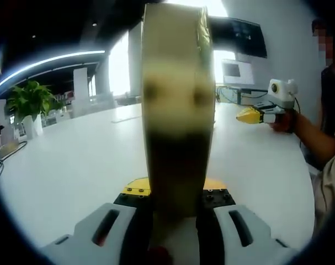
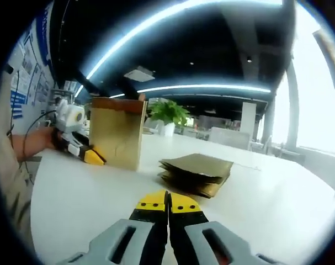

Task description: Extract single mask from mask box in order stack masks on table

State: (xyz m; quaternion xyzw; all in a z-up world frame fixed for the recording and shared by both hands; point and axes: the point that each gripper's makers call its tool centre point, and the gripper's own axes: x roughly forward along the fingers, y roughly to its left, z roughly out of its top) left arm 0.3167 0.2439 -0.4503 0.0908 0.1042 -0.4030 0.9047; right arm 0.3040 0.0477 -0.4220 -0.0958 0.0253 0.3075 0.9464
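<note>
Left gripper view: the left gripper point(image 1: 175, 207) clamps the gold mask box point(image 1: 178, 110) upright between its jaws, above the white table point(image 1: 73, 165).

In the right gripper view the right gripper point(image 2: 168, 201) has its yellow-tipped jaws pressed together on nothing, low over the table. Ahead of it lies a stack of gold masks point(image 2: 196, 174) flat on the table; the mask box stands just beyond to the left, held by the left gripper. A potted plant point(image 2: 168, 116) stands farther back.

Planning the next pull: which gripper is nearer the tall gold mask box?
Left. The left gripper clamps the tall gold mask box; the right gripper hangs back, shut and empty.
</note>
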